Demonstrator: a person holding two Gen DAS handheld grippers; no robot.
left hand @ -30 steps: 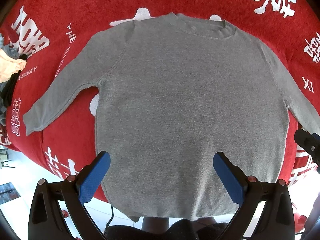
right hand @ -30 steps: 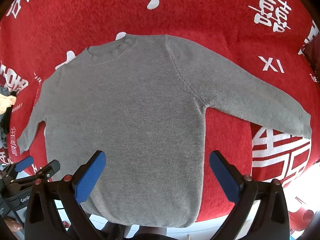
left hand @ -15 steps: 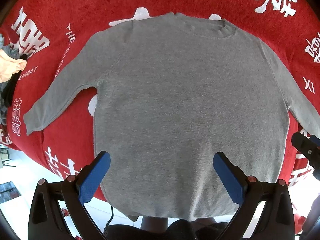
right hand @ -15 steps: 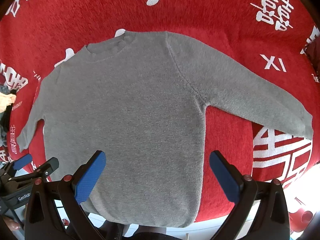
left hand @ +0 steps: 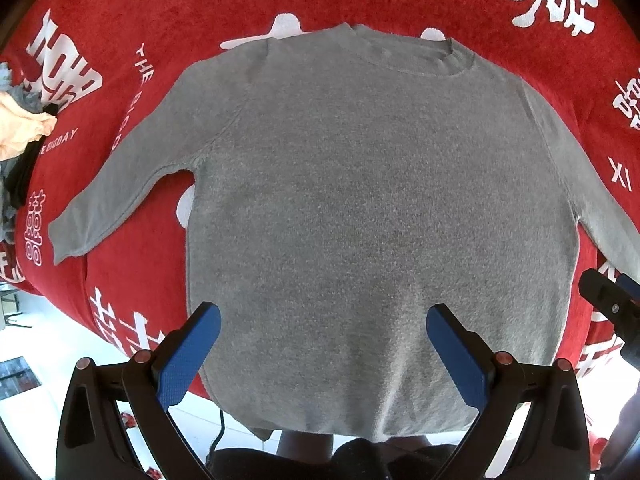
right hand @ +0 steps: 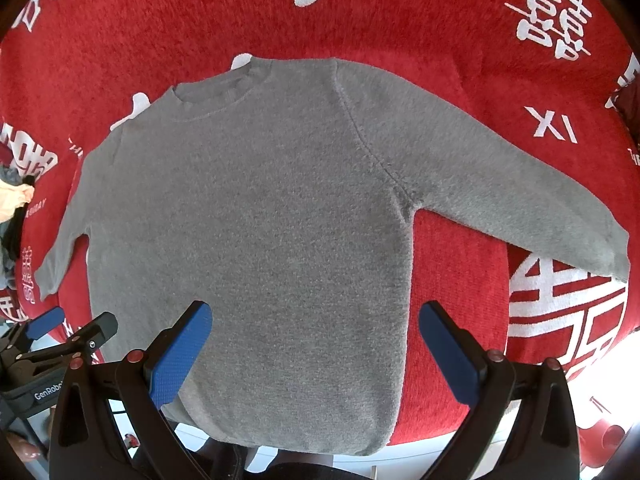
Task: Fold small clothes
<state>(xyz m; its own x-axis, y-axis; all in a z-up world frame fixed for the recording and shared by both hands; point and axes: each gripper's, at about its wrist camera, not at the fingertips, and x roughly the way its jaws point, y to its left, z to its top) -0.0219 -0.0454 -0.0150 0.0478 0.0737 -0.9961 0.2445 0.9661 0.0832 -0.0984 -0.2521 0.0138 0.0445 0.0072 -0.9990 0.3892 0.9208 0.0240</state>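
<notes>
A small grey sweater lies flat on a red cloth, collar far, hem near, both sleeves spread out. It also shows in the right wrist view. My left gripper is open and empty, held above the hem at the sweater's left half. My right gripper is open and empty, above the hem at the right half. The left sleeve cuff lies at the left; the right sleeve cuff lies at the right. Each gripper shows at the edge of the other's view.
The red cloth with white lettering covers the table. A pile of other clothes lies at the far left edge. The table's near edge runs under the hem, with white floor below.
Both grippers have shifted slightly; the sweater sits a little lower in the right wrist view. Nothing was taken hold of.
</notes>
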